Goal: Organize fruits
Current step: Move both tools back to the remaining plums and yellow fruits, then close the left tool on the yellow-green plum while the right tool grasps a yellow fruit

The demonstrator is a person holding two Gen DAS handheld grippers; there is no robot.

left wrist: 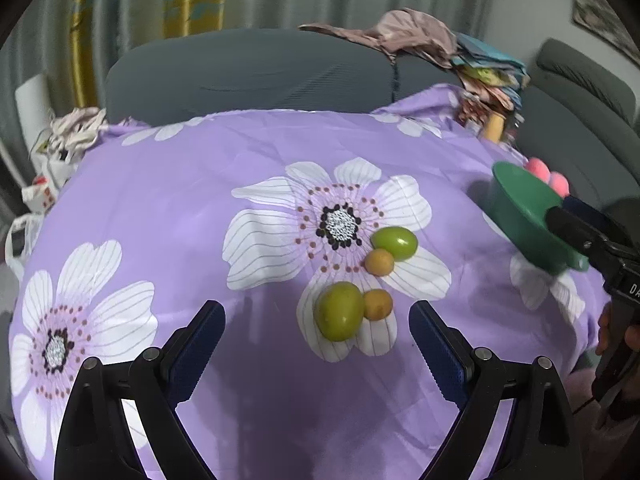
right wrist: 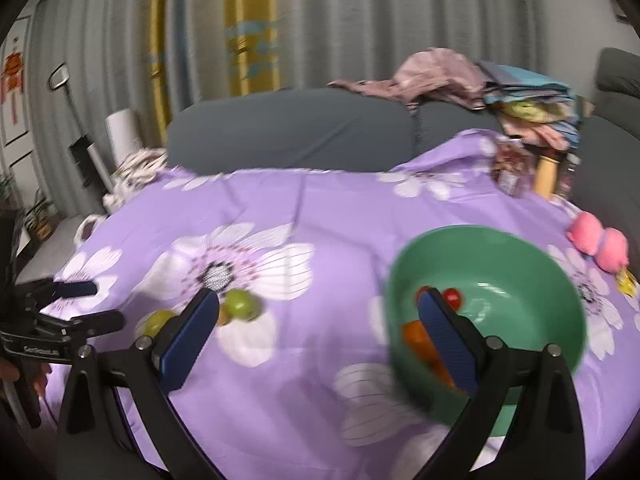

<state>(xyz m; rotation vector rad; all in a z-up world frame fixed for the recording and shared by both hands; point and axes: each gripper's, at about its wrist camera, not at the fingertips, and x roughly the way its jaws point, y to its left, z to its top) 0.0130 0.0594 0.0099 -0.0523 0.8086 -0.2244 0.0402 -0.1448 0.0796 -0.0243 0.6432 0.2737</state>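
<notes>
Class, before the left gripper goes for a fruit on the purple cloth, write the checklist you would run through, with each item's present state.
1. Left gripper open wide enough: ok.
2. Nearest green fruit between and ahead of its fingers: ok.
3. That fruit free of its neighbours: not ok, a small orange fruit touches it.
4. Green bowl has room: ok, only a few fruits inside.
5. Right gripper empty: ok, open.
6. Bowl standing flat on the cloth: cannot tell, blurred.
</notes>
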